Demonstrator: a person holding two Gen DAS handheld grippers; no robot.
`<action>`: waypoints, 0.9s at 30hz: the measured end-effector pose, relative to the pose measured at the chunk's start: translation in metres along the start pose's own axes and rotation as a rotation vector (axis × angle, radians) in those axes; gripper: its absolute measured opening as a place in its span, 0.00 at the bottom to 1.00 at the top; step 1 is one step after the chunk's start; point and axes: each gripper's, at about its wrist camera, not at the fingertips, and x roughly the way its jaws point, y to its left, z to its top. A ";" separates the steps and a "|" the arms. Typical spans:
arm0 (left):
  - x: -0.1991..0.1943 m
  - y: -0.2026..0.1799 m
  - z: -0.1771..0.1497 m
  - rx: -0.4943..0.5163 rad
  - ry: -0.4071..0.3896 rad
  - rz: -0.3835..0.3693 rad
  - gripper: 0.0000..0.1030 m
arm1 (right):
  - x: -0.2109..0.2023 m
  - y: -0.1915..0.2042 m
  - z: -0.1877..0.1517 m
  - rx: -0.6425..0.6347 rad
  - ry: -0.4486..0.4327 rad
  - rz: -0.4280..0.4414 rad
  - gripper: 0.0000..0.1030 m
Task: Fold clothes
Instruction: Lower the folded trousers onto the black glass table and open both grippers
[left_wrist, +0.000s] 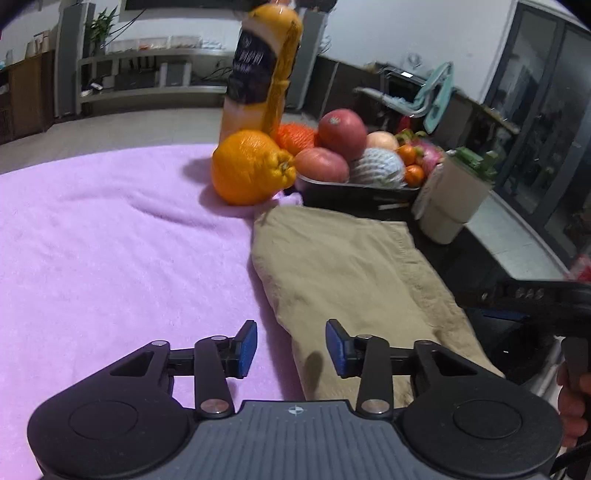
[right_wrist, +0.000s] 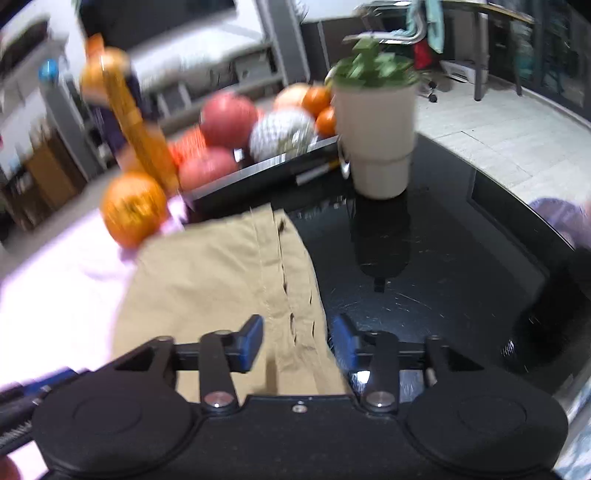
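A folded tan garment (left_wrist: 351, 266) lies partly on a purple towel (left_wrist: 110, 229) and partly on a black glass table (right_wrist: 443, 258). My left gripper (left_wrist: 291, 349) hovers open over the garment's near left edge, one blue pad above the towel and the other above the cloth, with nothing pinched. In the right wrist view the tan garment (right_wrist: 214, 273) shows a stitched hem with buttonholes. My right gripper (right_wrist: 297, 341) is open and straddles that hem at the garment's right edge without pressing on it. This view is motion-blurred.
Behind the garment stand a large orange (left_wrist: 251, 173), a tall juice bottle (left_wrist: 262, 74), a black tray (left_wrist: 354, 192) piled with fruit, and a beige cup (left_wrist: 454, 199) holding a green plant. A hand (left_wrist: 570, 398) grips a black handle at the right edge.
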 end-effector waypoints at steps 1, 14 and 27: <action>-0.004 -0.003 -0.003 0.017 0.003 -0.024 0.20 | -0.011 -0.004 -0.003 0.039 -0.012 0.043 0.46; 0.034 -0.057 -0.048 0.264 0.163 0.022 0.21 | 0.007 -0.006 -0.042 -0.046 0.197 -0.107 0.00; -0.063 -0.060 -0.009 0.136 0.109 0.109 0.48 | -0.079 0.008 -0.041 0.150 -0.042 0.088 0.64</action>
